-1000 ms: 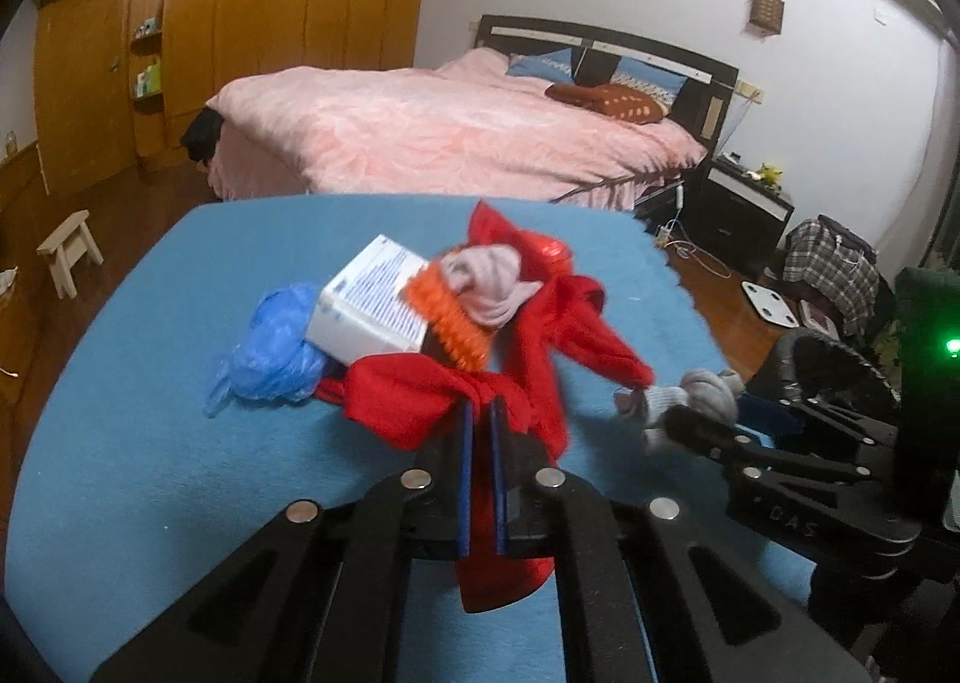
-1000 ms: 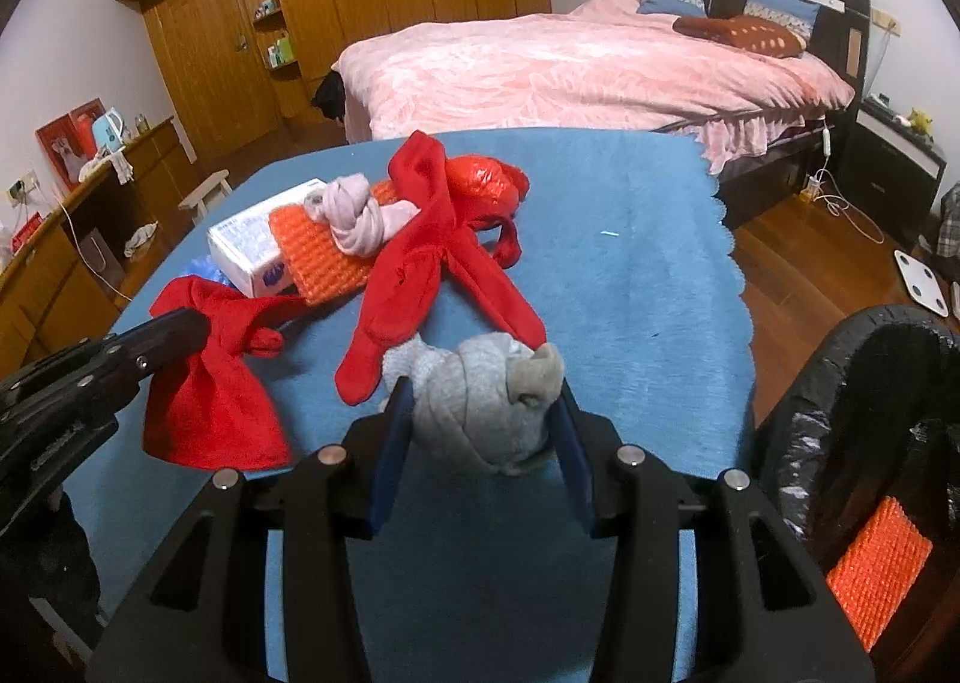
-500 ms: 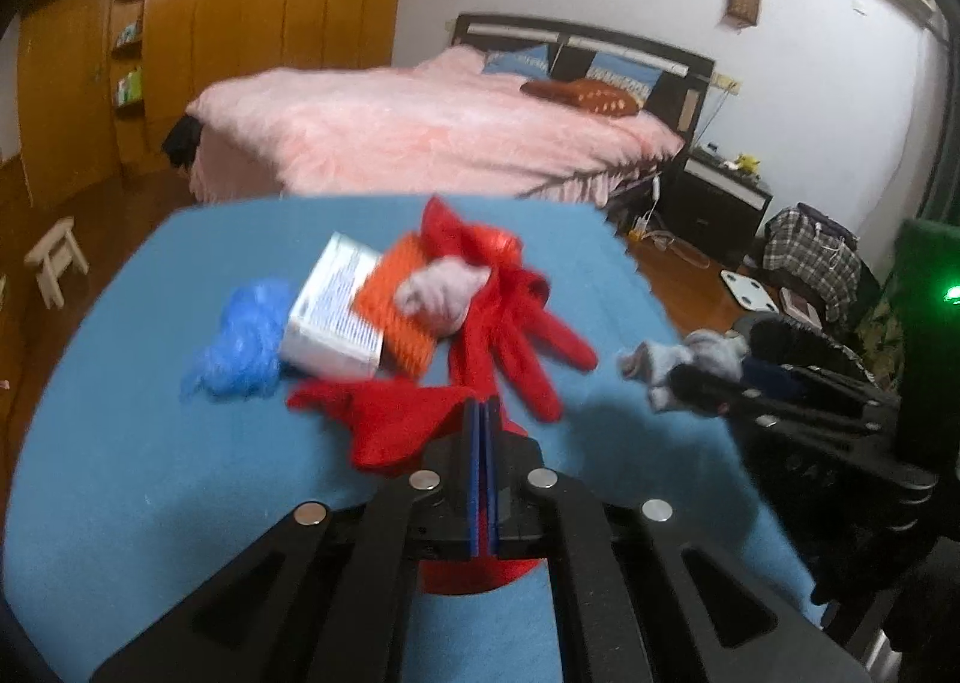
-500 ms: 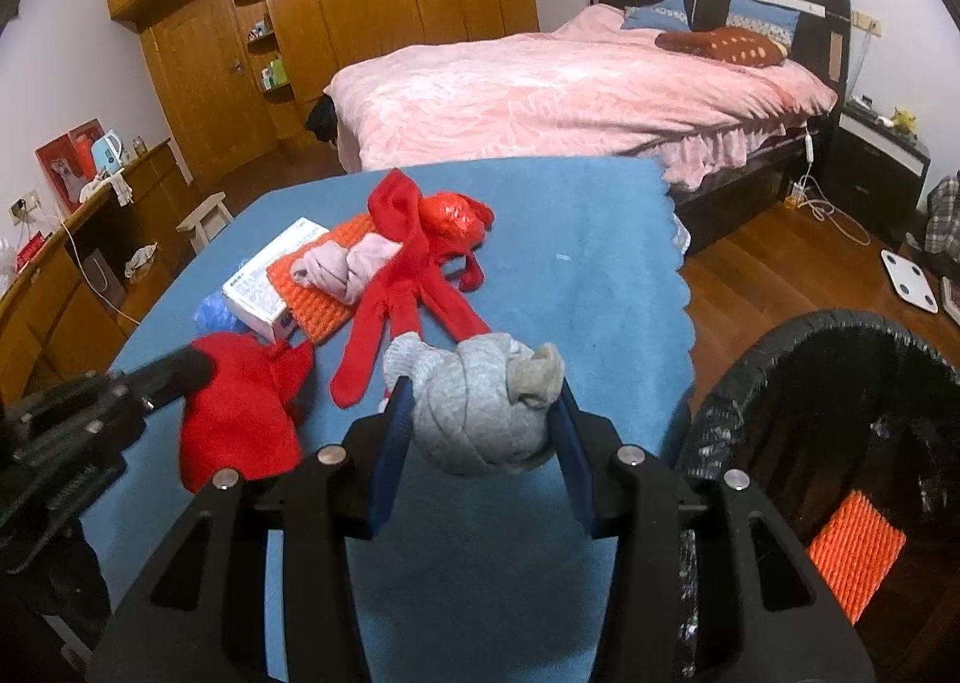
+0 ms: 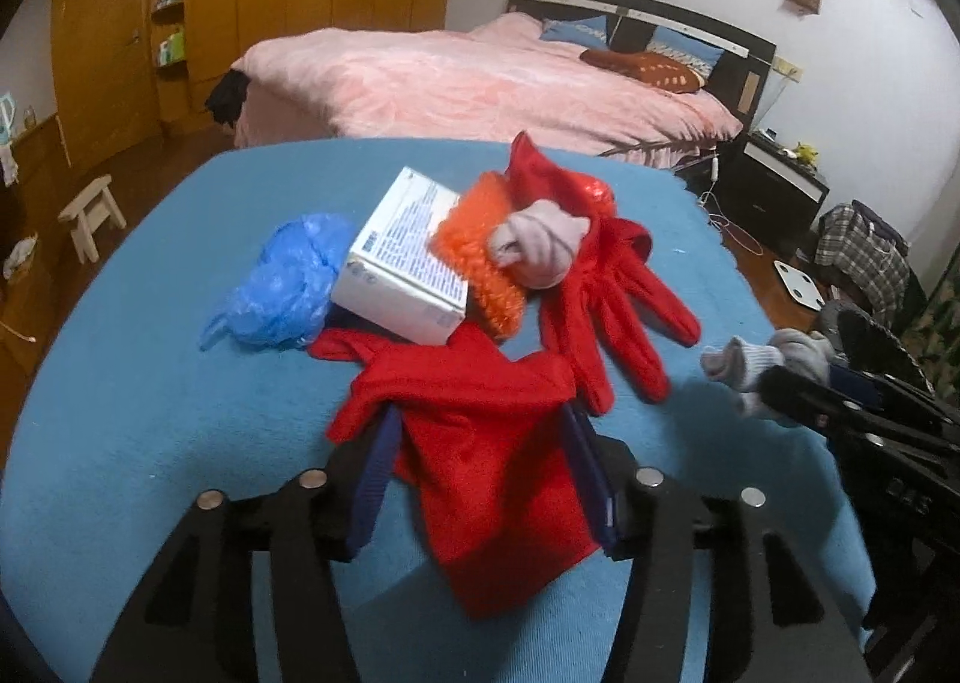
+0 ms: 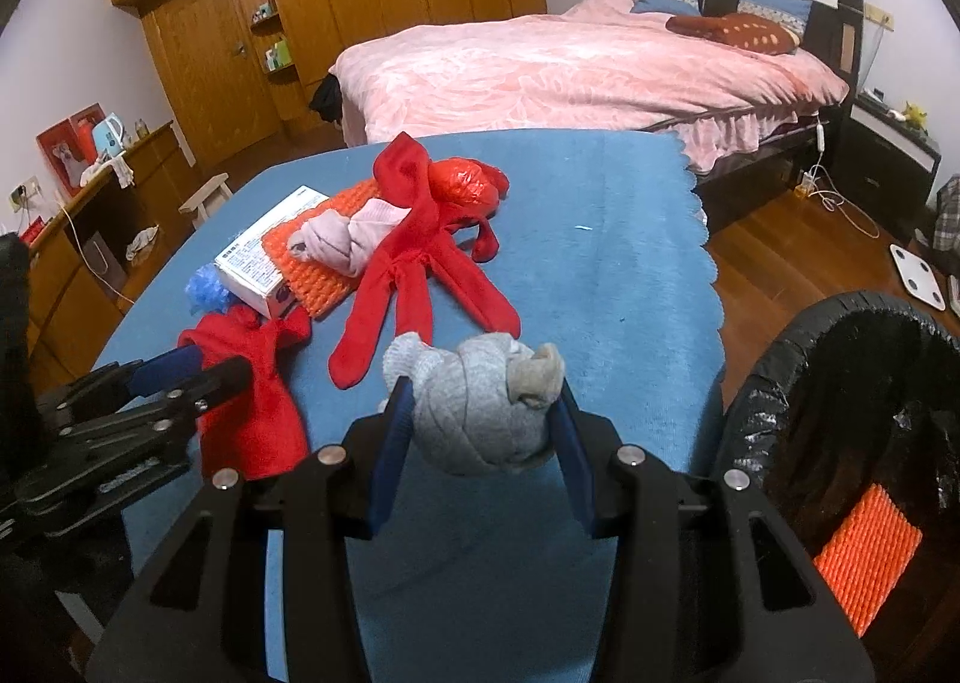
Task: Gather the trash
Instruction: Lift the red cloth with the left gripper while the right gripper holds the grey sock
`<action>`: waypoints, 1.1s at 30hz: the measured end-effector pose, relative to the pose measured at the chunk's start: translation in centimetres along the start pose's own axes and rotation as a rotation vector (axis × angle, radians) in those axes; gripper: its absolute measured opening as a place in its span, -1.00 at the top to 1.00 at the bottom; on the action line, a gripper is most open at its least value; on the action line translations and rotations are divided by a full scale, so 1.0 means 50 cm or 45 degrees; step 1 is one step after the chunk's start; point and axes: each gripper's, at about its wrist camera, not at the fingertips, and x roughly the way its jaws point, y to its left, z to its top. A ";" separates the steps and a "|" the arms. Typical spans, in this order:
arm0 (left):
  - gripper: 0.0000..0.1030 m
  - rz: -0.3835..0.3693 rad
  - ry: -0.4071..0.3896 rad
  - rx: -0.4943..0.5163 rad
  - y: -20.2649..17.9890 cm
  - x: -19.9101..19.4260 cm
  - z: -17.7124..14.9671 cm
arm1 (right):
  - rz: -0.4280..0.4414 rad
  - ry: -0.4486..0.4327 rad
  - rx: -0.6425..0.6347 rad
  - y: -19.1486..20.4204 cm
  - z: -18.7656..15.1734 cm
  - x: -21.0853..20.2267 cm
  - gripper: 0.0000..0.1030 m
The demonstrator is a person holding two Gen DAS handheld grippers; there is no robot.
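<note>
Two grippers are seen over a blue-covered table [image 6: 630, 239]. A balled grey knitted sock [image 6: 480, 407] is pinched between the fingers of the right gripper [image 6: 480, 431], just beside a black-lined bin [image 6: 774, 383] in which an orange ribbed pad [image 6: 864, 557] lies. The left gripper [image 5: 477, 473] is spread, a limp red fabric glove [image 5: 480, 443] lying between its fingers. Farther off, a second red glove [image 5: 606, 299], a white printed box [image 5: 408, 257], a crumpled blue plastic bag [image 5: 288, 281] and a pink rolled sock [image 5: 540, 245] are heaped.
</note>
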 end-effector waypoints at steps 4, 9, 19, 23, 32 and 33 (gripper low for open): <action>-0.06 -0.021 0.031 -0.010 -0.002 0.023 0.000 | -0.005 0.009 -0.004 -0.003 0.001 0.004 0.15; 0.63 -0.035 0.070 -0.008 -0.004 0.046 0.000 | -0.009 0.018 -0.006 -0.004 0.001 0.007 0.15; 0.88 -0.044 -0.035 0.038 -0.028 -0.018 0.016 | 0.002 -0.042 0.006 -0.014 0.016 -0.034 0.15; 0.88 -0.079 -0.093 0.044 -0.041 -0.072 0.030 | 0.011 -0.077 0.012 -0.020 0.022 -0.066 0.15; 0.88 -0.162 -0.192 0.108 -0.109 -0.160 0.061 | -0.022 -0.162 0.029 -0.058 0.027 -0.155 0.15; 0.88 -0.175 -0.200 0.117 -0.119 -0.167 0.063 | -0.027 -0.170 0.031 -0.063 0.027 -0.164 0.15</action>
